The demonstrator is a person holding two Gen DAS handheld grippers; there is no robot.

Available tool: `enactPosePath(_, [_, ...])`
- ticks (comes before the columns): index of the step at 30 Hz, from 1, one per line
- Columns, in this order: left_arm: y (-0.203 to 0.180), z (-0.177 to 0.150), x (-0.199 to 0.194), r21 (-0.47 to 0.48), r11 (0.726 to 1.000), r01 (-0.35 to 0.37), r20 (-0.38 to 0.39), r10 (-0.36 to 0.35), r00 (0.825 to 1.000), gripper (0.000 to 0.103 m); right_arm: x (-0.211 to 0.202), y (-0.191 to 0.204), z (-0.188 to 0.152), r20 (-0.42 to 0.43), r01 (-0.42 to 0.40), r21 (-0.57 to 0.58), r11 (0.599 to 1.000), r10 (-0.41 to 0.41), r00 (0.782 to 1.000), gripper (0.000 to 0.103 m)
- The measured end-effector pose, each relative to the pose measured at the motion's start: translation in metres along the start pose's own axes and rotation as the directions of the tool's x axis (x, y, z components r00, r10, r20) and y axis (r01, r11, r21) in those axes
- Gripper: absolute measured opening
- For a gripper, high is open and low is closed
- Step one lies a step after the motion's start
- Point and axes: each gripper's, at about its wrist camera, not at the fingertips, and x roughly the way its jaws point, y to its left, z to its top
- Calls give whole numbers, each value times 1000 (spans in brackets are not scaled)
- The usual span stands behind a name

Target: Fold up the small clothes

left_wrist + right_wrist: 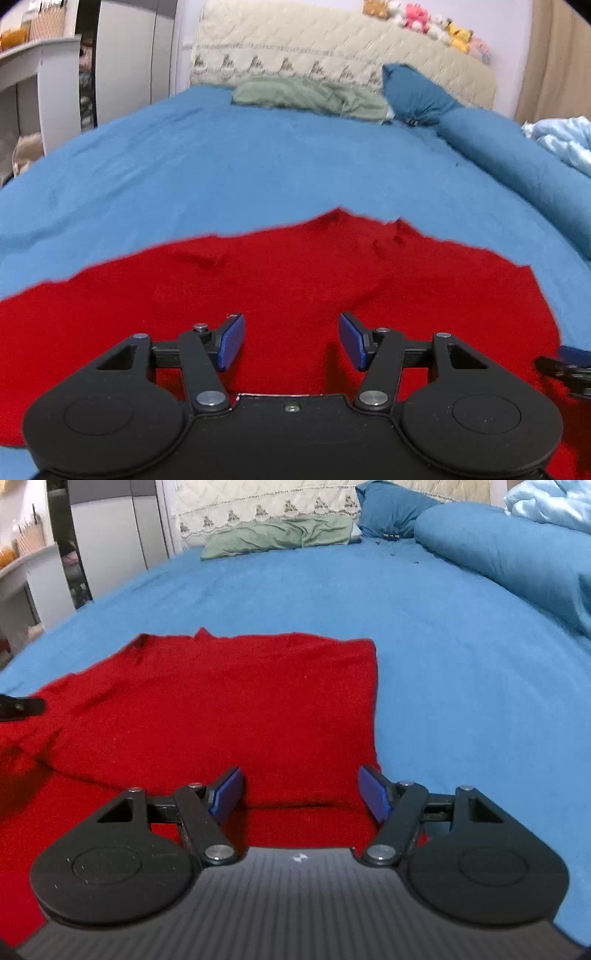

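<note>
- One red garment (221,709) lies on the blue bed sheet (258,155), near the foot end, well apart from the green pillow (310,94) and the blue bolster (517,162).
- Progress, as I judge it: one fold looks done. The right wrist view shows a straight right edge and a seam-like line where a layer sits over another near my tools. The far edge is uneven, with small wrinkles and a peak in the cloth.
- Left to do, by my reckoning: flatten the wrinkles, fold at least once more, tidy the ragged left side.
- My left gripper (291,341): fingers (231,341) stand apart, nothing between them, red cloth just below; I cannot tell whether the tips touch it.
- My right gripper (301,794): fingers (375,794) spread wide, empty, over the garment's right edge; the right finger sits about at the border of cloth and sheet.
- No cloth is held by either tool.
</note>
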Motion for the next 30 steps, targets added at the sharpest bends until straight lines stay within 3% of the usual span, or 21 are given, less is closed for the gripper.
enactPosePath(2, [10, -5, 10, -27, 1000, -5, -41, 4, 999, 61, -6, 3, 5, -8, 5, -28, 1000, -5, 1000, 84])
enactPosePath(6, [17, -15, 8, -58, 998, 11, -19, -12, 1000, 62, -7, 5, 28, 48, -66, -19, 998, 67, 997, 87])
enactPosePath(10, [14, -11, 11, -80, 997, 3, -32, -5, 999, 67, 43, 7, 50, -16, -84, 20, 996, 84, 996, 86])
enactPosePath(13, [12, -10, 10, -52, 999, -1, -42, -1, 999, 67, 78, -6, 66, -14, -13, 55, 998, 14, 1000, 86])
enactPosePath(18, [10, -12, 13, -27, 1000, -6, -42, 5, 999, 70, 103, -20, 85, -25, 2, 81, 997, 0, 1000, 87])
enactPosePath(22, [6, -11, 13, -29, 999, -25, -44, 24, 999, 72, 85, -13, 78, -8, 7, 76, 997, -7, 1000, 88])
enactPosePath(27, [8, -4, -7, -67, 997, -45, -41, 42, 998, 72, 34, 6, 64, 33, -76, 60, 995, 74, 997, 89])
enactPosePath(30, [20, 0, -32, -98, 991, -95, -28, 92, 995, 82, -1, 20, 53, 42, -97, 6, 995, 96, 994, 95])
